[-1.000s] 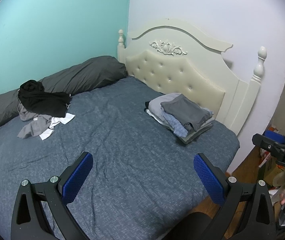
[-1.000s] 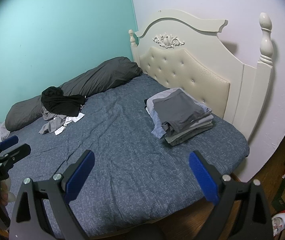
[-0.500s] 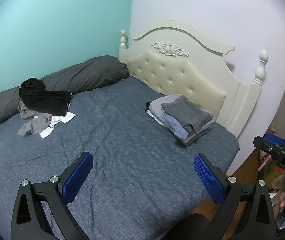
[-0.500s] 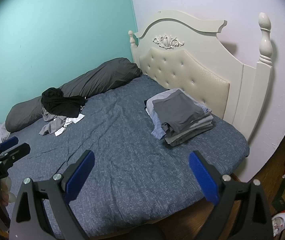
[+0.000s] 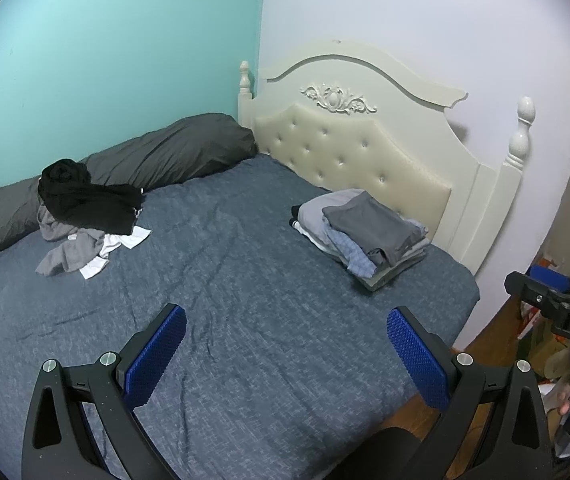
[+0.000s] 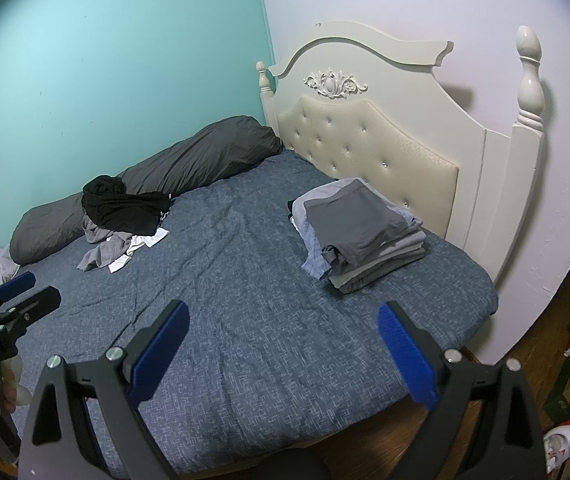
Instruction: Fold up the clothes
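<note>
The left gripper and right gripper both hover above the near edge of the bed, jaws spread wide and holding nothing. A folded stack sits near the headboard. An unfolded heap of clothes lies well apart, beside the long grey pillow.

Home bedroom, bed, tufted headboard

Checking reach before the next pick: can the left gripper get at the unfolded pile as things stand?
Probably yes. The left gripper is open and empty, and only bare bedspread lies between it and the unfolded pile by the pillow. It would have to move well forward over the bed.
</note>
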Tool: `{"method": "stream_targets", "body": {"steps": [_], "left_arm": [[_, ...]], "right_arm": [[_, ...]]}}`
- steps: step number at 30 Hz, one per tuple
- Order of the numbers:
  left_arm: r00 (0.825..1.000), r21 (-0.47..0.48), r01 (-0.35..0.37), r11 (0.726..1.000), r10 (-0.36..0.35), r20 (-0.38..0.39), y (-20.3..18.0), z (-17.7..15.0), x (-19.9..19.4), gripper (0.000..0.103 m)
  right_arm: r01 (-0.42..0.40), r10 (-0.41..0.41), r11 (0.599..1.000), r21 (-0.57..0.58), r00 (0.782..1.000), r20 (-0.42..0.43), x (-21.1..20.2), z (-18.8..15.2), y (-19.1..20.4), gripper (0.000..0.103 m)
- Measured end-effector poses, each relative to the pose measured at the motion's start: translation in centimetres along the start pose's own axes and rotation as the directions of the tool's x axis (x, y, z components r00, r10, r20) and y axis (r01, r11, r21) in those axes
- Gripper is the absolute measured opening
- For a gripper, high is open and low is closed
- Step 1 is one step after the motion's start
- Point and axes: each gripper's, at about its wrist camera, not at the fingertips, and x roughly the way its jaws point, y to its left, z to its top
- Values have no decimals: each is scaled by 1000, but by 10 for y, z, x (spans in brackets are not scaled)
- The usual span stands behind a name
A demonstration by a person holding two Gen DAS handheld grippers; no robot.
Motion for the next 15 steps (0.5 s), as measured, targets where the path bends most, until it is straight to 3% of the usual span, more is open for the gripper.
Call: {"method": "stream_targets", "body": {"steps": [15], "left_arm": [[1000,15,17,1000,-17,3,-5,0,0,103]], "right_arm": [[7,-7,1000,5,1000,5,-1,-1,-4,96]]}}
